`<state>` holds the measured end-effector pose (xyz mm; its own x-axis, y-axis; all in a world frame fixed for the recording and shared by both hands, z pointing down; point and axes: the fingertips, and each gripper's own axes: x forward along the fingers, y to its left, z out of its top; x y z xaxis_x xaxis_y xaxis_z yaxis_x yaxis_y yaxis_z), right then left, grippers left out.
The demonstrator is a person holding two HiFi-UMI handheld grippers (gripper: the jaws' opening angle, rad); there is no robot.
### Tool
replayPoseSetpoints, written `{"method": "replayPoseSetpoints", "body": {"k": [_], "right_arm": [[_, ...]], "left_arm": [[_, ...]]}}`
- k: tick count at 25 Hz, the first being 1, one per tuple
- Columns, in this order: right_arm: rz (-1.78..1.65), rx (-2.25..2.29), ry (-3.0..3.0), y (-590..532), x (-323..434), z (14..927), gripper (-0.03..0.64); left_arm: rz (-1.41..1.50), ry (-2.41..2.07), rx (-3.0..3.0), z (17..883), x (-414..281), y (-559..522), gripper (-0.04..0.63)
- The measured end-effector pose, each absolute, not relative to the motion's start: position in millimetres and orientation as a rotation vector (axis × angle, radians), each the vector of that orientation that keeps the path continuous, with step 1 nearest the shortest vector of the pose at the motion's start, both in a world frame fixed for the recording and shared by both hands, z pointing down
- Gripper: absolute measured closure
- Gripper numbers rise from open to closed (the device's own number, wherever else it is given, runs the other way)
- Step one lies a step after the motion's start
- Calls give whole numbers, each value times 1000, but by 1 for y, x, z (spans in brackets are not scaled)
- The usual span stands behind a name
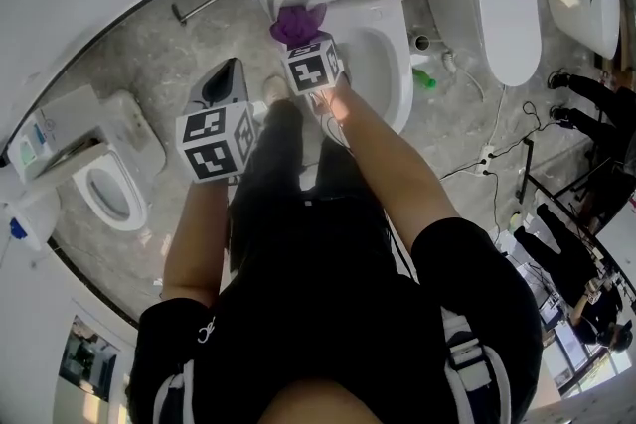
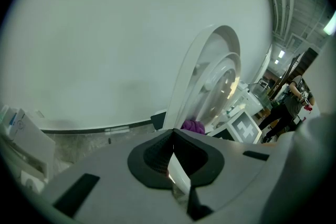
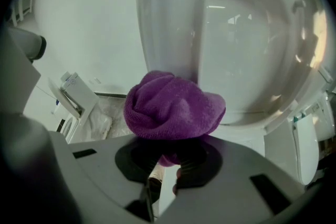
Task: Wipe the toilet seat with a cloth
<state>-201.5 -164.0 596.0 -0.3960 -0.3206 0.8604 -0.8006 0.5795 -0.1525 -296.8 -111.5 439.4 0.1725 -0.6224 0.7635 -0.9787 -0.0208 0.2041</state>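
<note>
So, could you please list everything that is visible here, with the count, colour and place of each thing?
toilet: one, white, ahead of the person
seat: one, white, raised
cloth: one, purple, at the raised seat's lower edge
left toilet: one, white, floor at left
right toilet: one, white, lid down, at right
green object: one, floor beside the toilet's base
cables: several, floor at right
bystanders: at least two, dark clothes, right edge
left gripper: one, grey, shut, empty
right gripper: one, grey, shut on the cloth
</note>
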Motion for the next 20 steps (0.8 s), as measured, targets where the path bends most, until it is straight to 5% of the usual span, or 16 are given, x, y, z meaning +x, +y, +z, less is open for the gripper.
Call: {"method": "replayPoseSetpoints", "body": {"k": [20], "right_arm": [[671, 1050, -2010, -204, -202, 671, 546]], "left_arm": [[674, -1512, 1784, 481, -298, -102, 591]]}}
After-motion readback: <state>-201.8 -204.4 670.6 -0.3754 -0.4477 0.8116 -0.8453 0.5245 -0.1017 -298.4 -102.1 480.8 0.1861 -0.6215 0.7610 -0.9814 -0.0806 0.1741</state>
